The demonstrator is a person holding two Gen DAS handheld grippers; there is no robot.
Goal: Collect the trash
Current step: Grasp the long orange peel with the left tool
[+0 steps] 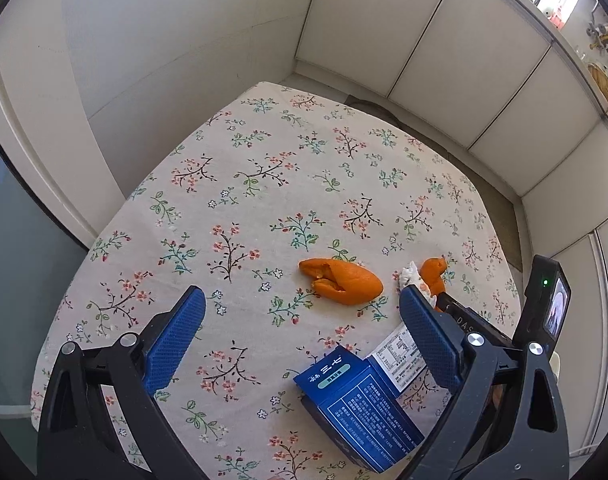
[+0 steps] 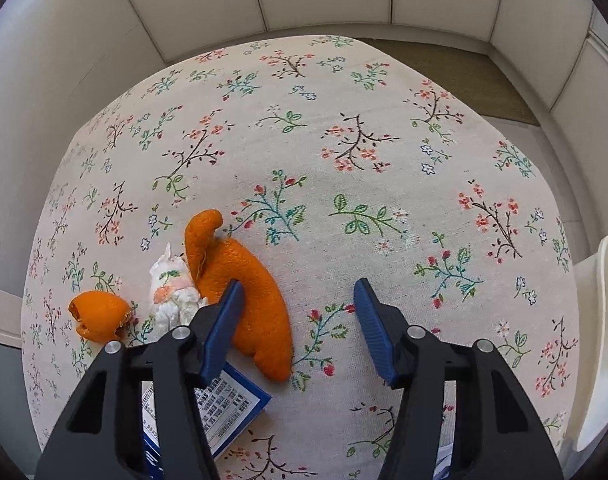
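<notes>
Right gripper half open, empty, left pad overlapping long peel; closing risks snagging tissue beside peel or tablecloth; left gripper wide, empty.

Blue box: near corner cut off by the bottom edge below the left tongs; print too small to read. In the right wrist view the box lies mostly hidden under the right tongs' left arm. Crumpled tissue and small peel partly hidden behind the left tongs' right finger. White object right of the right tongs, cut off, unidentifiable.
</notes>
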